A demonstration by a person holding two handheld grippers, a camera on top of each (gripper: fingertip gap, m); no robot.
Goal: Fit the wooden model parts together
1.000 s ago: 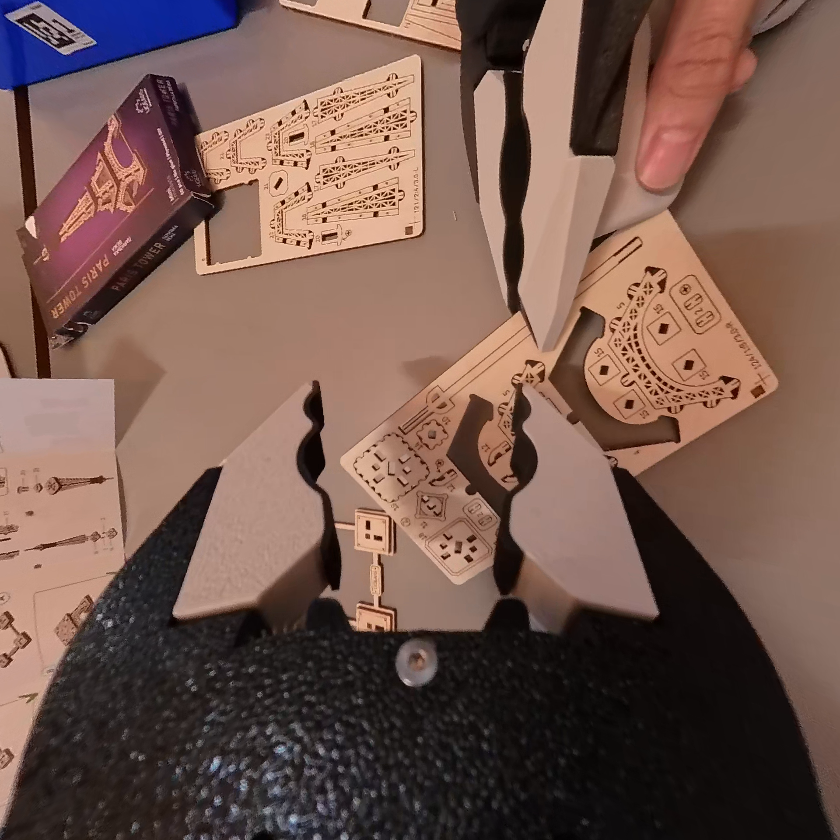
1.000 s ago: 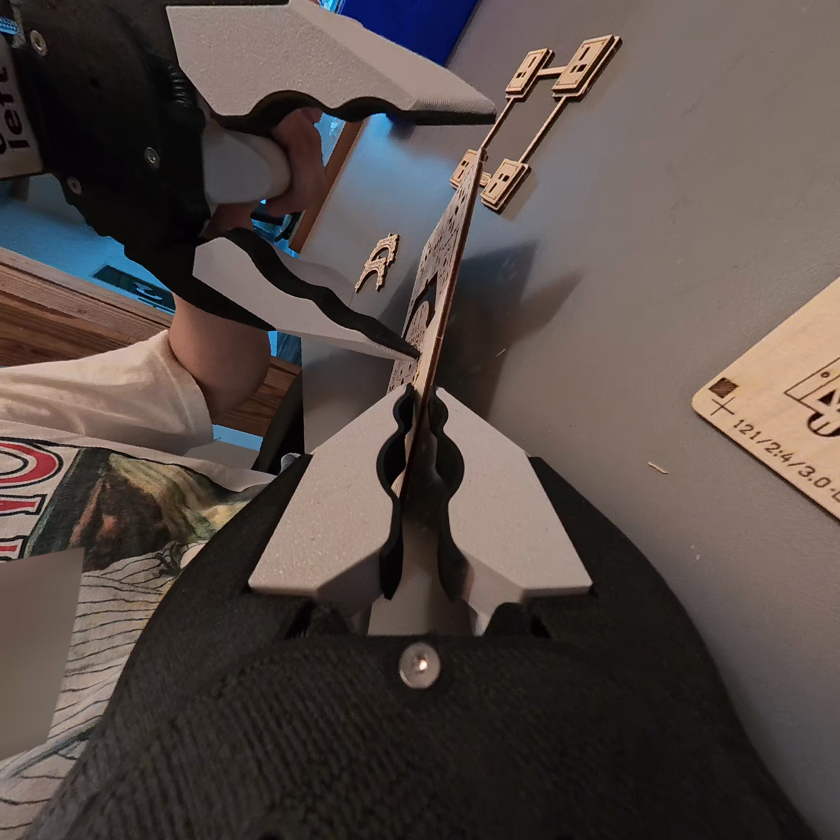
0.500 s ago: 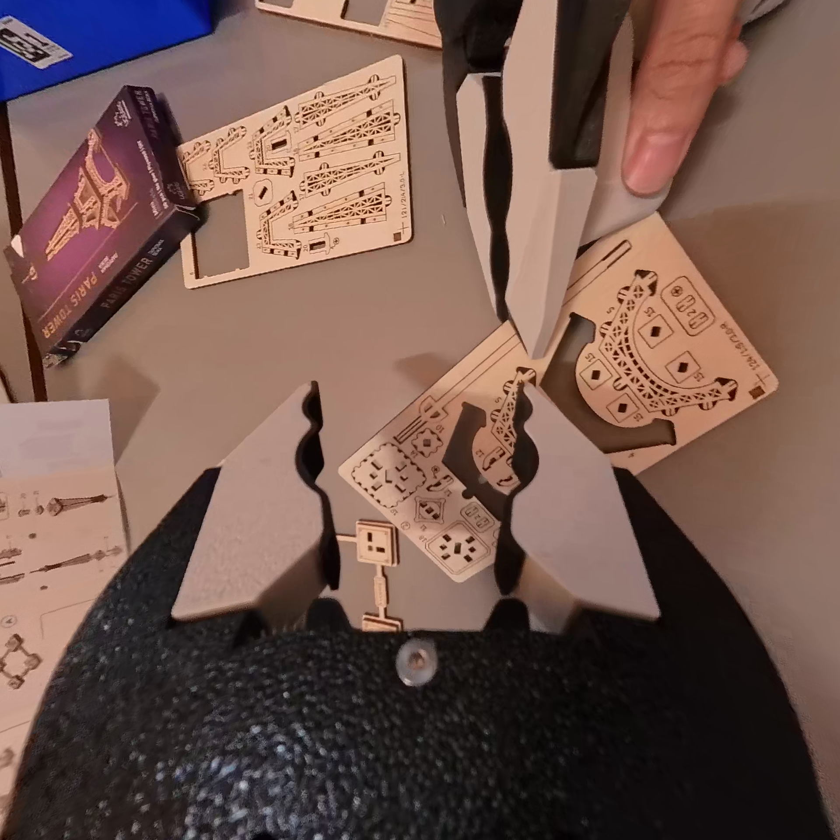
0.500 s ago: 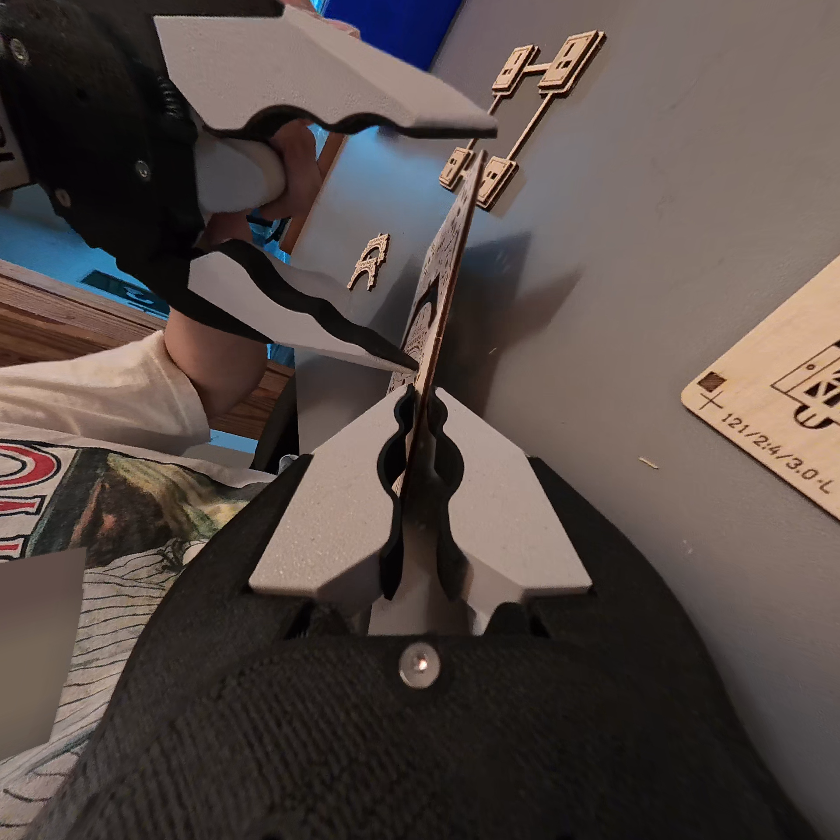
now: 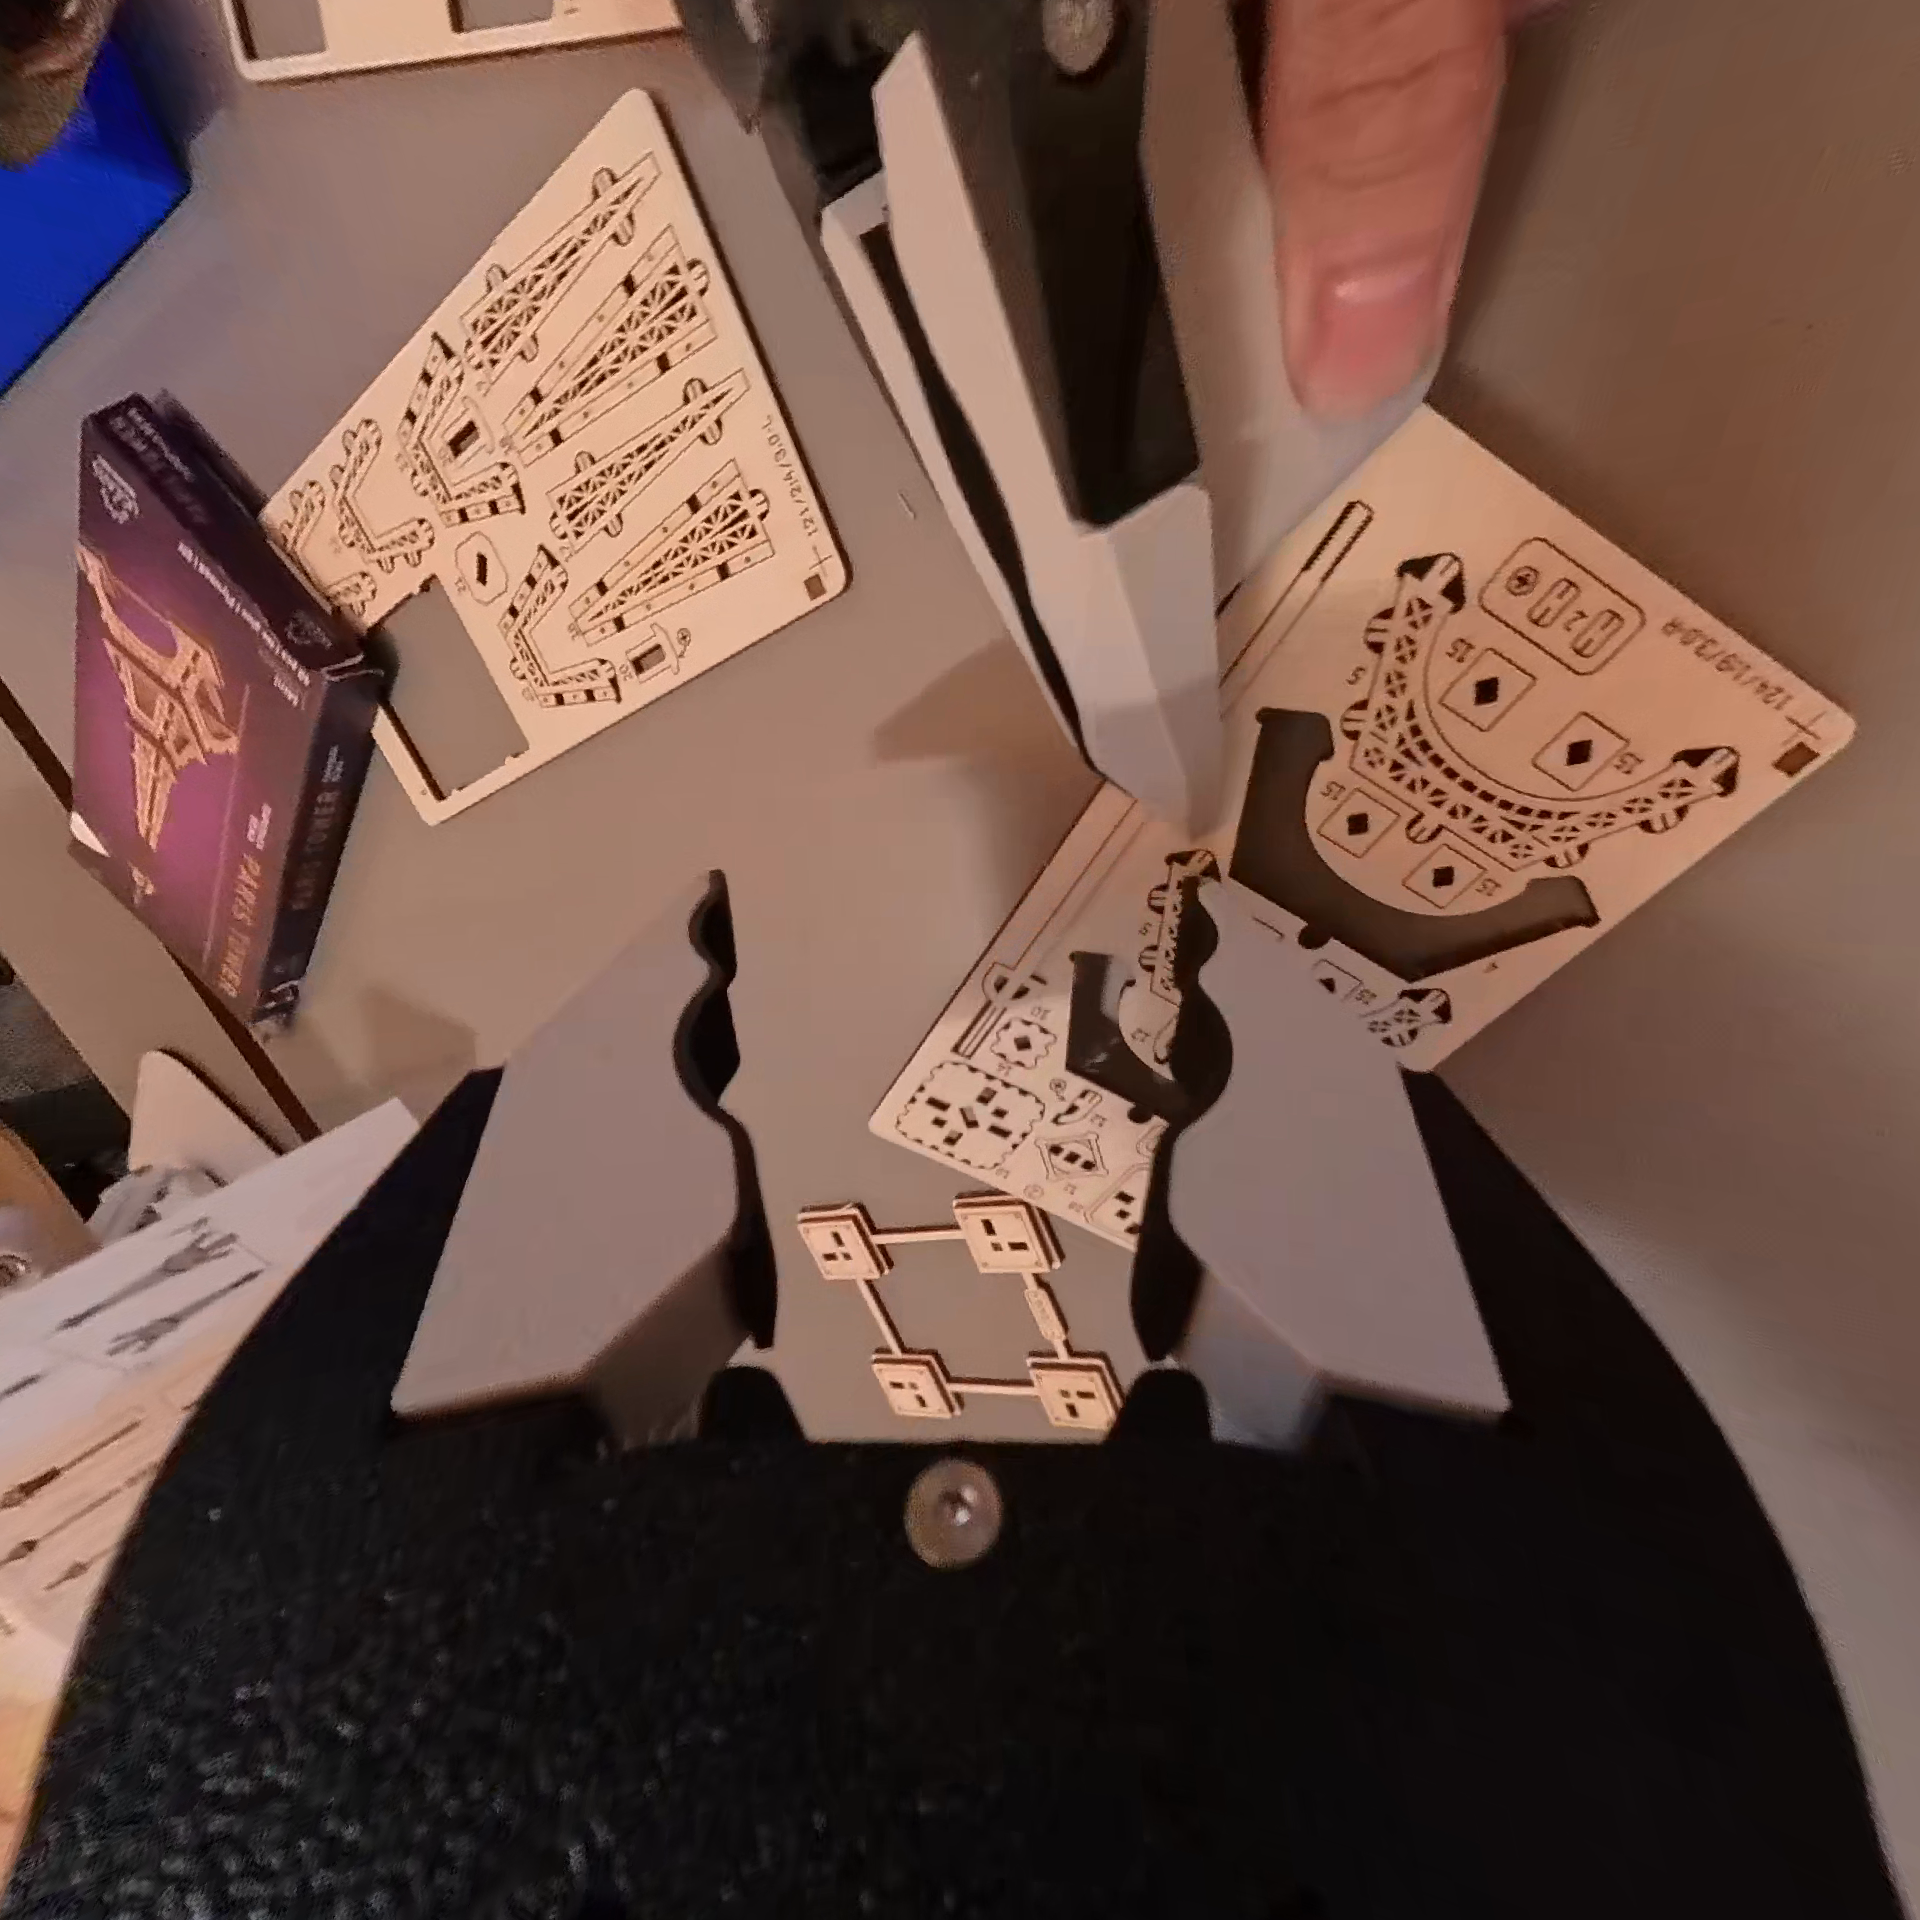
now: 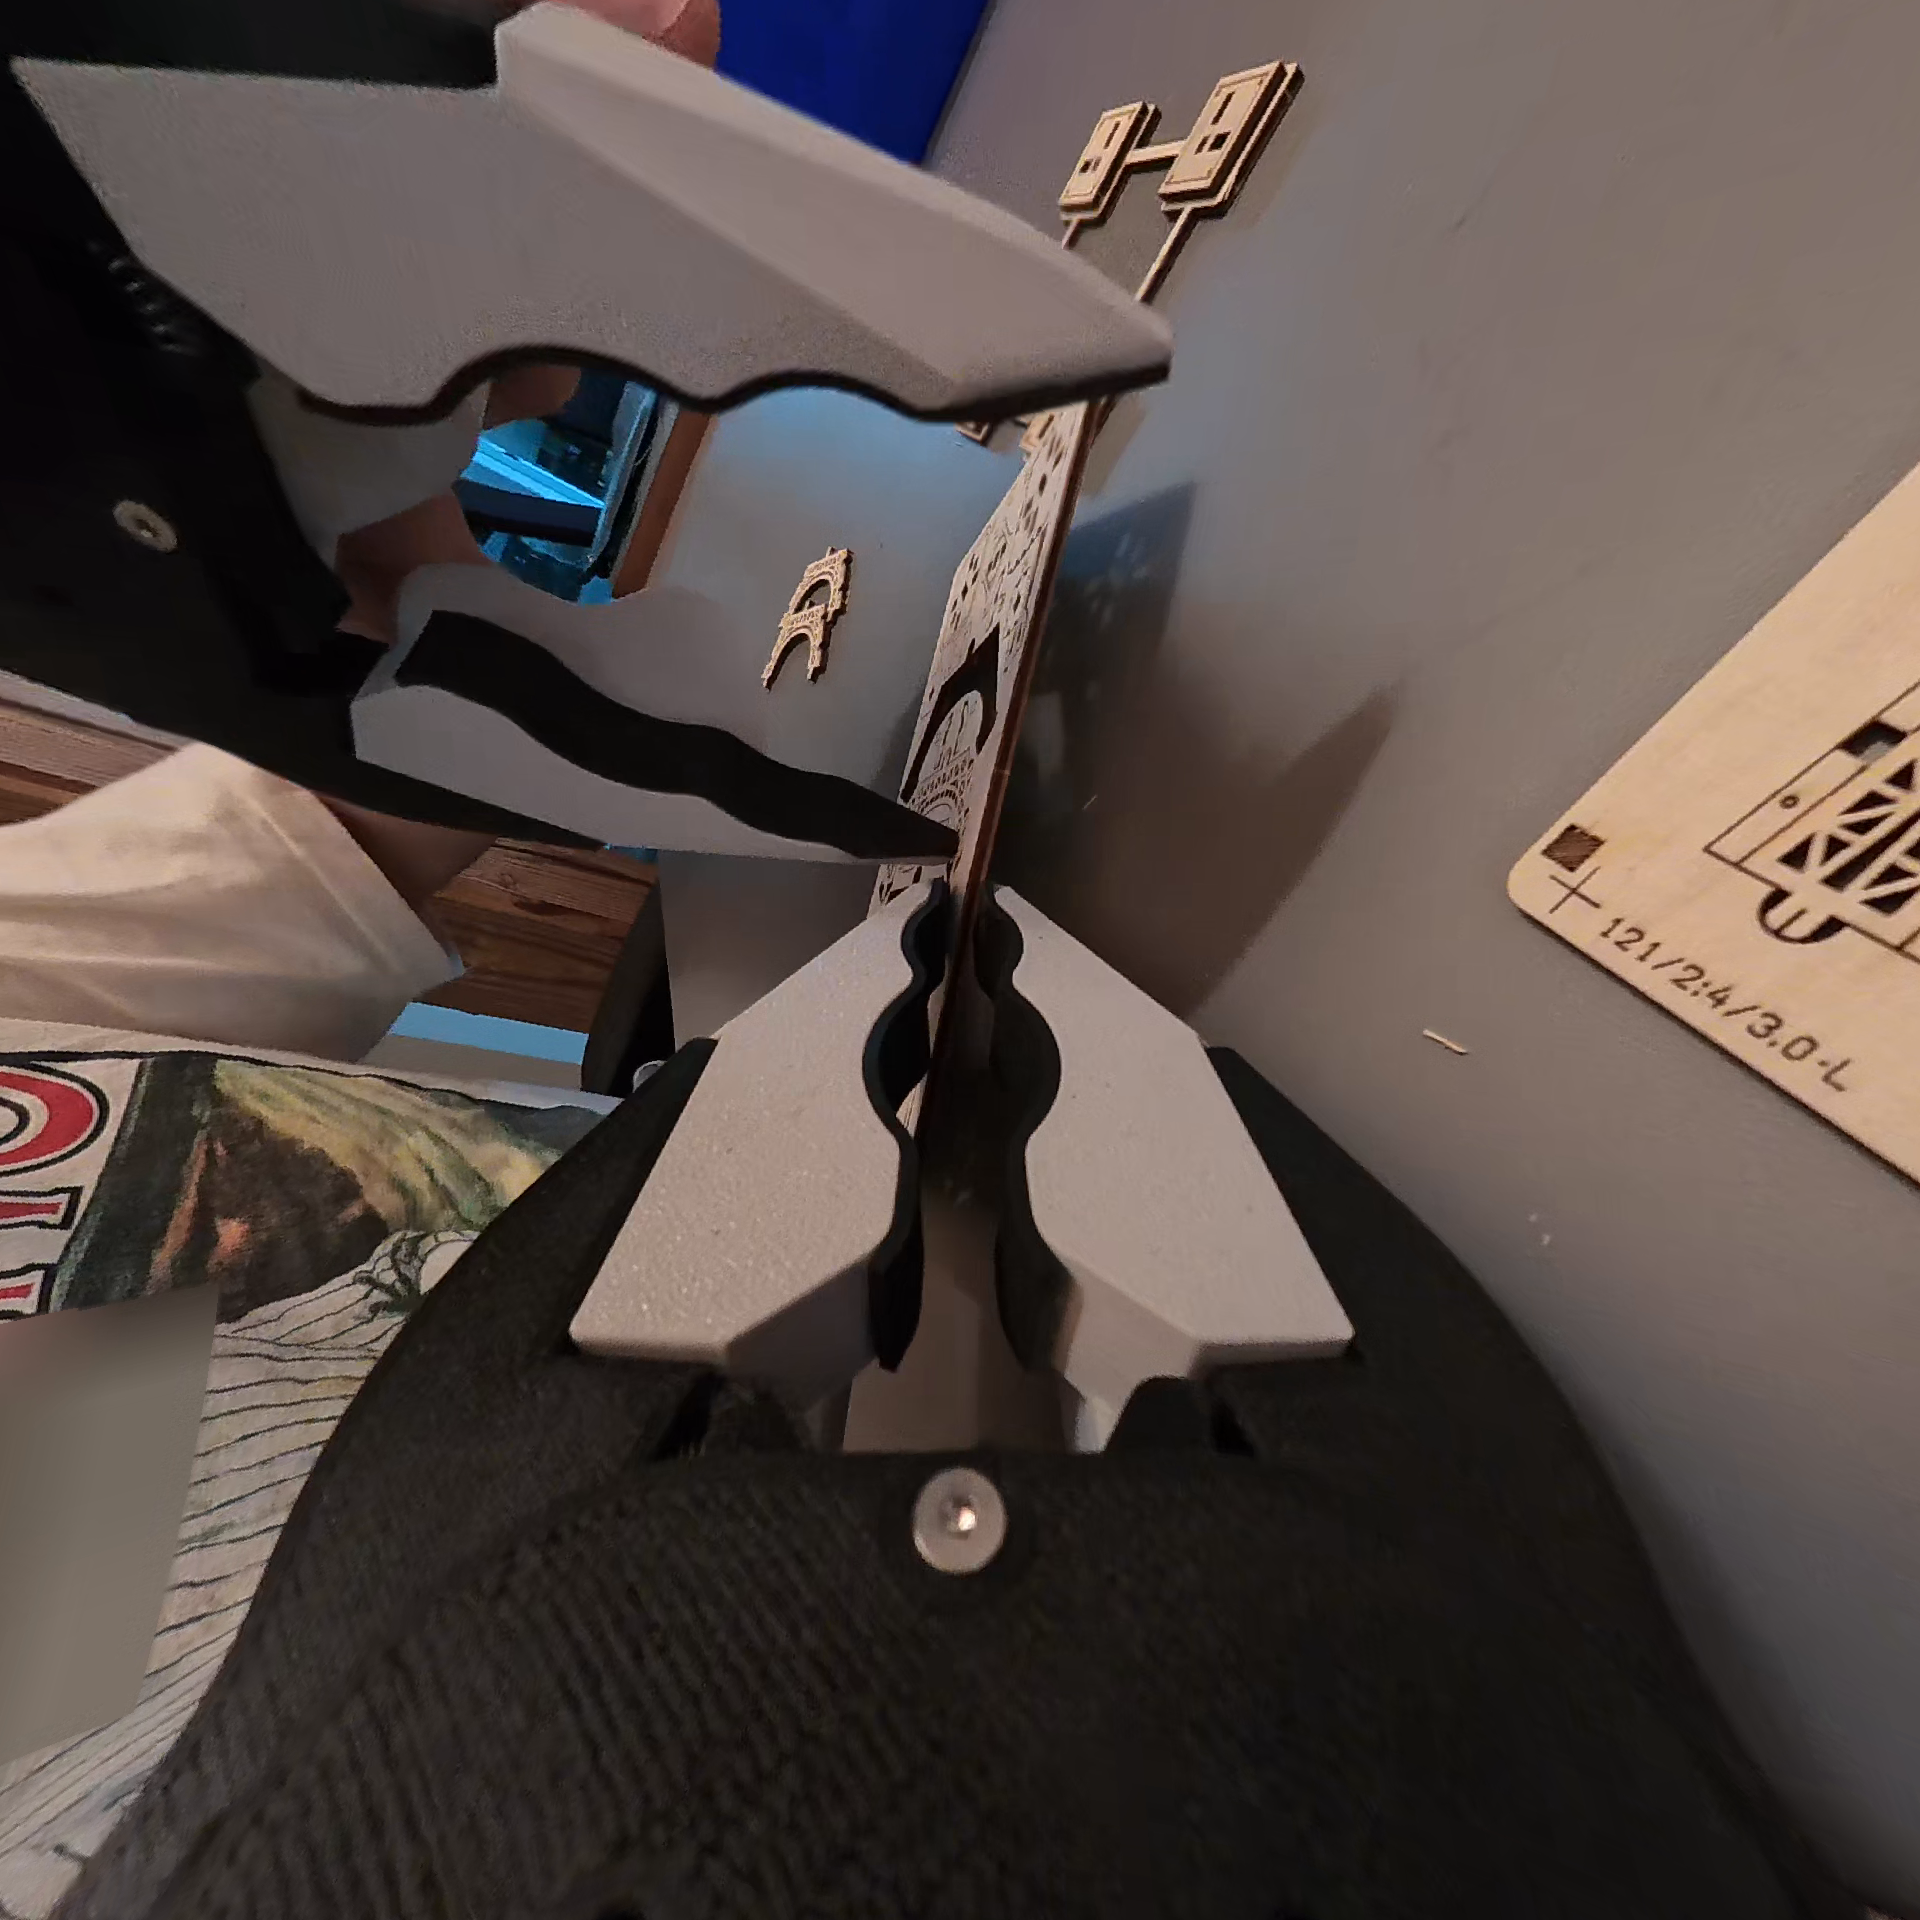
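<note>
Now the square frame [image 5: 961, 1311] shows fully between jaws.

Bare table [image 5: 852, 914] lies between the sheets — square frame [image 5: 961, 1314] under open jaws.

A: Where does the left wrist view look from?

B: From above, steeply down along its own fingers [image 5: 613, 1184] at the grey table [image 5: 852, 894], close in.

A: And the right wrist view?

B: Low, nearly skimming the table [image 6: 1558, 520], facing along the edge of the wooden sheet [image 6: 1013, 727] held upright (very near its lens).

A: What do they share?

B: That sheet [image 5: 1475, 748], the square frame piece [image 5: 961, 1314] [image 6: 1174, 177], and each shows the other gripper.
</note>
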